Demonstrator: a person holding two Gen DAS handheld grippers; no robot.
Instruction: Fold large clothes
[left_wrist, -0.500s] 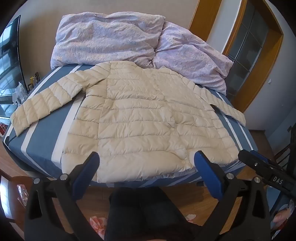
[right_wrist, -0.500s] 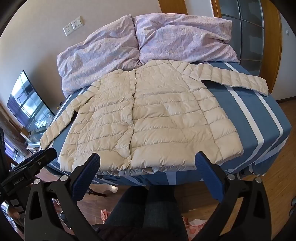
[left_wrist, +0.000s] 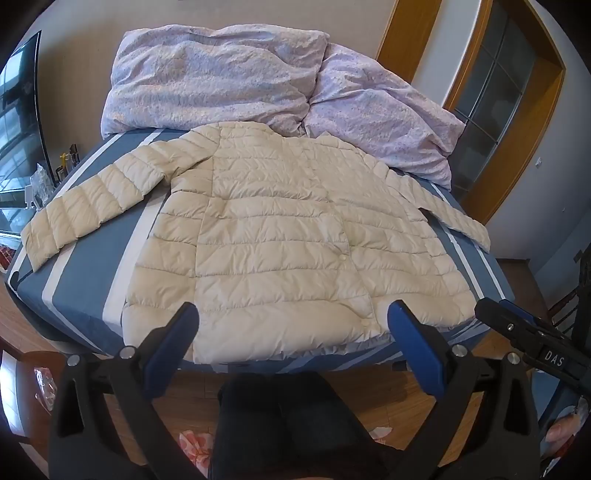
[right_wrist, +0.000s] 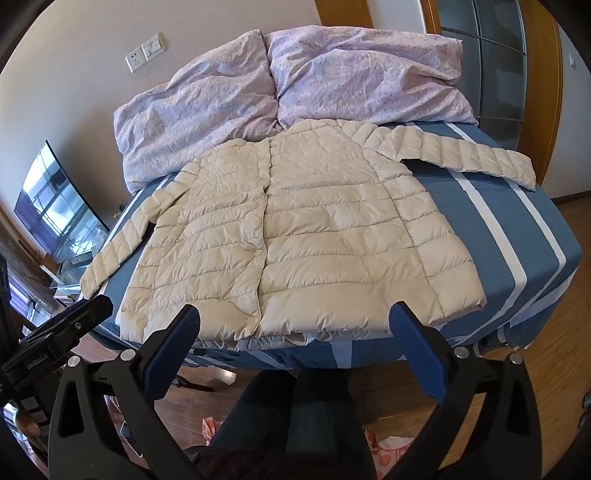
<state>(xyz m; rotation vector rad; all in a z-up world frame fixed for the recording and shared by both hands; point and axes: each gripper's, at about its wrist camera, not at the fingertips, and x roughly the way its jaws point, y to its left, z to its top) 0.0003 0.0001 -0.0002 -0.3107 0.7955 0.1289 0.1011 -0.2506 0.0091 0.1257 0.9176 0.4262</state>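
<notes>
Left wrist view: almost nothing has shifted in the last half-second, so folding hasn't begun. Your left gripper (left_wrist: 291, 325) hangs spread wide, empty, just short of the cream puffer jacket (left_wrist: 280, 236), which lies flat on the striped bed (left_wrist: 85, 273), sleeves out.

Right wrist view: same story. Your right gripper (right_wrist: 295, 326) gapes open above the hem, apparently not touching, though the fisheye makes that hard to judge.

Pretty clearly a home bedroom: a bed (right_wrist: 517, 236) in blue striped sheets, two lilac pillows (right_wrist: 280, 85) at 12 o'clock, a TV (right_wrist: 55, 206) at 9, wall sockets (right_wrist: 144, 52) at 11, wood floor (right_wrist: 535, 369).
</notes>
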